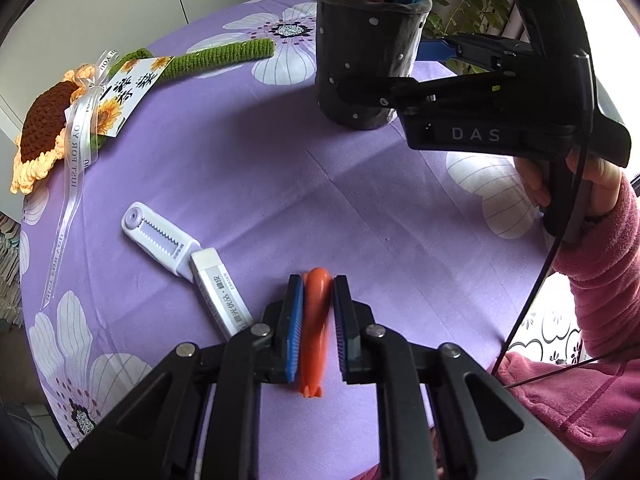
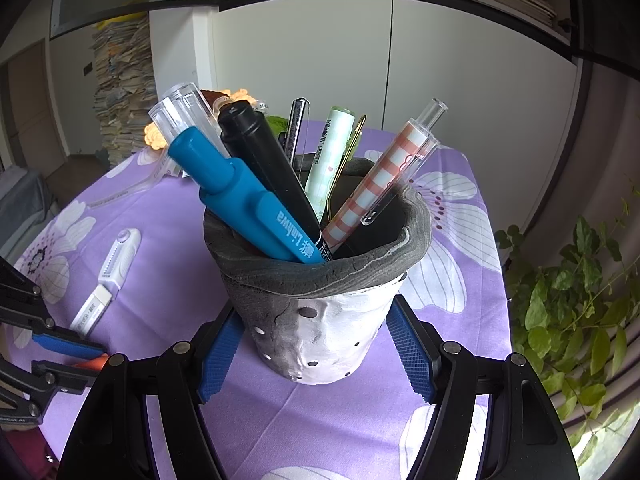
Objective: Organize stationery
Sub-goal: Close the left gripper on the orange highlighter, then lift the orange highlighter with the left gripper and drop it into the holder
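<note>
My left gripper (image 1: 316, 292) is shut on an orange pen-like item (image 1: 316, 332) just above the purple cloth. A white eraser (image 1: 220, 292) and a white correction tape (image 1: 160, 240) lie to its left; both also show in the right wrist view, the eraser (image 2: 92, 310) and the tape (image 2: 120, 254). My right gripper (image 2: 316, 344) is shut on the dark pen holder (image 2: 320, 320), its blue pads pressing both sides. The holder (image 1: 368, 60) holds several pens, among them a blue one (image 2: 244, 196) and a checked one (image 2: 384, 184).
A crocheted sunflower (image 1: 44, 128) with a ribbon and card lies at the table's far left. The flowered purple tablecloth (image 1: 280, 184) covers the round table. A leafy plant (image 2: 568, 312) stands off the table's right side. Shelves and stacked papers stand behind.
</note>
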